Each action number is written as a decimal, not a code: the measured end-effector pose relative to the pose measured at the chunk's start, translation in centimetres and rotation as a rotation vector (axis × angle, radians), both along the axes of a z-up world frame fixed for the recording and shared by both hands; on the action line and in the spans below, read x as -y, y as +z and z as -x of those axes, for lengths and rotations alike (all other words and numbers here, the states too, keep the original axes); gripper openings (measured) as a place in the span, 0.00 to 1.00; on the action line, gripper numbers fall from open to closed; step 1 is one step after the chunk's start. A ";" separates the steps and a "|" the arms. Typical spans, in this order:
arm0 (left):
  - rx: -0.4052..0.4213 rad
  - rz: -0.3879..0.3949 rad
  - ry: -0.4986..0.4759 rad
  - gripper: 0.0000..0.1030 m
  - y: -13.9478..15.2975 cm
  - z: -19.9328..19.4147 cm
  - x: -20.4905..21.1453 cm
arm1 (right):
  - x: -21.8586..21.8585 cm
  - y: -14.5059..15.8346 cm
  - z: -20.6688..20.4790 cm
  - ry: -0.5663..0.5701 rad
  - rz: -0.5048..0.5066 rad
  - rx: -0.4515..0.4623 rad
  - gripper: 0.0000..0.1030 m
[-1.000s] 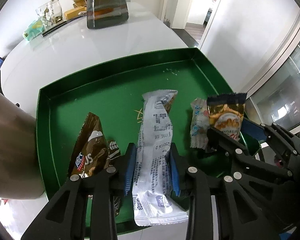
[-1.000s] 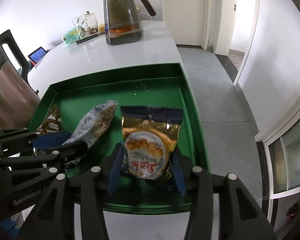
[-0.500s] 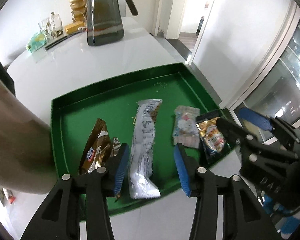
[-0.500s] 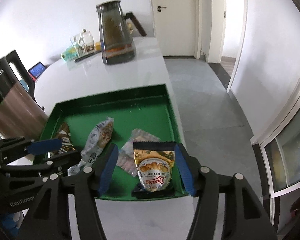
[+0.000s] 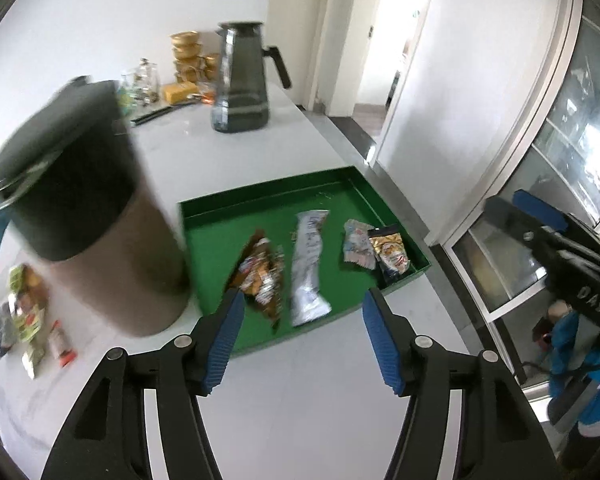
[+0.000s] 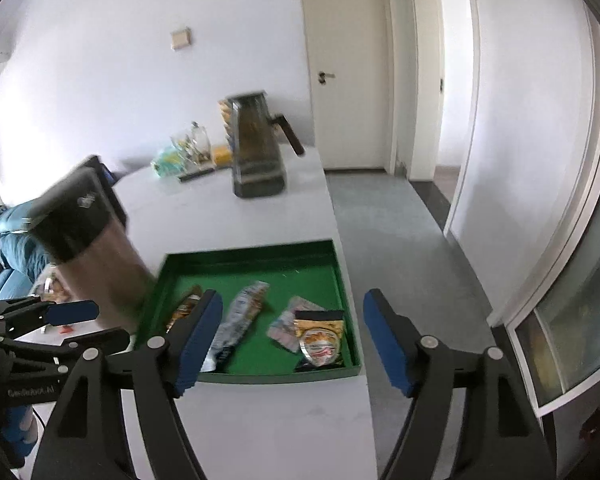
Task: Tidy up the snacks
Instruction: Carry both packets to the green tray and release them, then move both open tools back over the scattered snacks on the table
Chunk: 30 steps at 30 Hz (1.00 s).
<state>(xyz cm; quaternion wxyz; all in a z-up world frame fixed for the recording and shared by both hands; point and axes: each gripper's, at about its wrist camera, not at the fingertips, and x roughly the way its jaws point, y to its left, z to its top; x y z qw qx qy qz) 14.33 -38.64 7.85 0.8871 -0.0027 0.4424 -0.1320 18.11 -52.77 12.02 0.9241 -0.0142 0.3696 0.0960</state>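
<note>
Since the snacks are thin crinkly sachets, I judge them light, soft and slippery, best pinched across the flat middle, not the sealed ends. Four lie in the green tray point(image 5: 420, 268): brown packet point(image 5: 260, 276), long silver packet point(image 5: 308, 268), pale packet point(image 5: 354, 246) and gold cookie packet point(image 6: 320, 340). Left tongs point(image 5: 300, 328) and right tongs point(image 6: 292, 336) have just been opening and stand apart, empty, above the tray's near edge. More sachets point(image 5: 24, 312) lie on the desk point(image 5: 300, 400), far left of the left tongs.
</note>
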 end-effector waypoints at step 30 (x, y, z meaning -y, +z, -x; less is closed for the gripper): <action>0.089 -0.025 0.432 0.59 0.0 9.7 -38.6 | -31.2 4.0 10.0 0.362 0.076 0.026 0.93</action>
